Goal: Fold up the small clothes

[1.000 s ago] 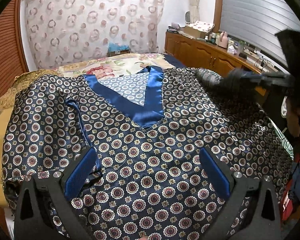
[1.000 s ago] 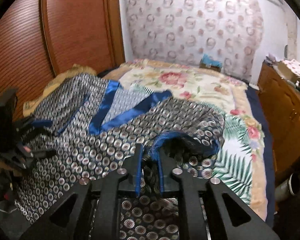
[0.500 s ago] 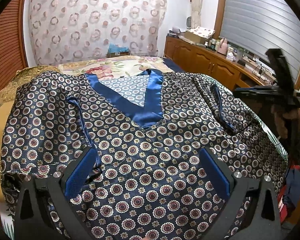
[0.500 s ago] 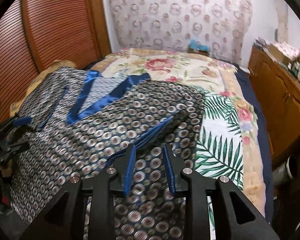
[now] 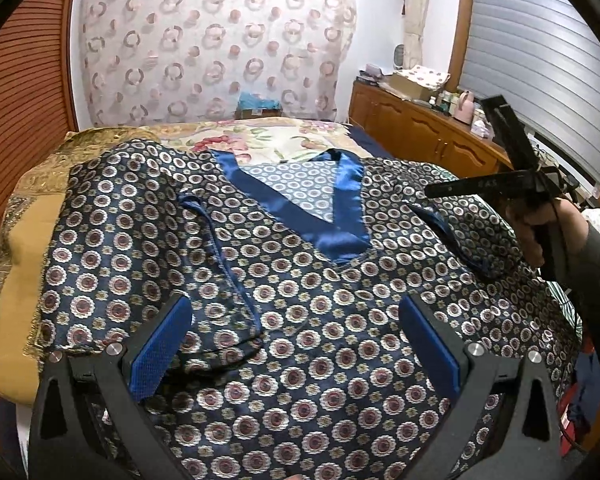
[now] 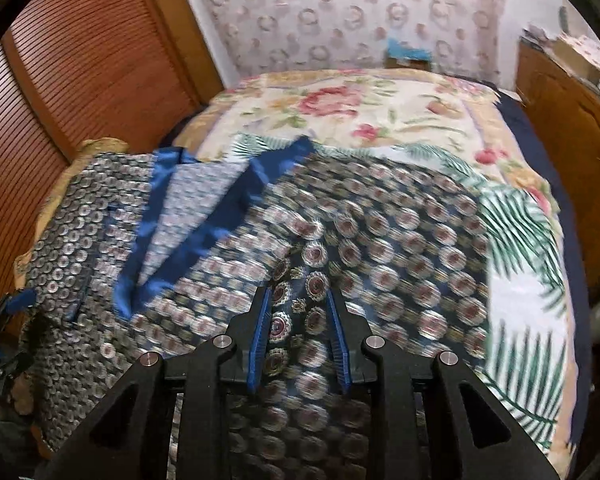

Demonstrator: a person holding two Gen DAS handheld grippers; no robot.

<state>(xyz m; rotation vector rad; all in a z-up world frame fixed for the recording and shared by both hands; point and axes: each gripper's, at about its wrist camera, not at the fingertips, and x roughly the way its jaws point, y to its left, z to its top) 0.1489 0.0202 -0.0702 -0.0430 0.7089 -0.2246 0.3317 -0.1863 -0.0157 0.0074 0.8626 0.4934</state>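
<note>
A navy patterned top [image 5: 300, 304] with a blue satin V-neck [image 5: 340, 232] lies spread on the bed. Both its sleeves [image 5: 220, 264] are folded in over the front. My left gripper [image 5: 296, 320] hovers open and wide over the lower front, with nothing between its blue pads [image 5: 160, 344]. In the left wrist view, a hand holds my right gripper [image 5: 496, 184] above the top's right edge. In its own blurred view, the right gripper [image 6: 298, 304] hangs over the patterned cloth [image 6: 380, 248]. Its jaws stand a little apart and the pads [image 6: 260, 332] do not press on the fabric.
A floral bedspread [image 6: 340, 104] covers the bed beyond the top, with a gold cover [image 5: 32, 224] at the left edge. A slatted wooden wardrobe [image 6: 84, 64] stands on the left. Wooden cabinets [image 5: 420, 136] with clutter line the right wall under a shuttered window.
The right gripper let go of the sleeve edge it was shut on. That sleeve now lies folded over the front. The right gripper swung away toward the top's right side.
</note>
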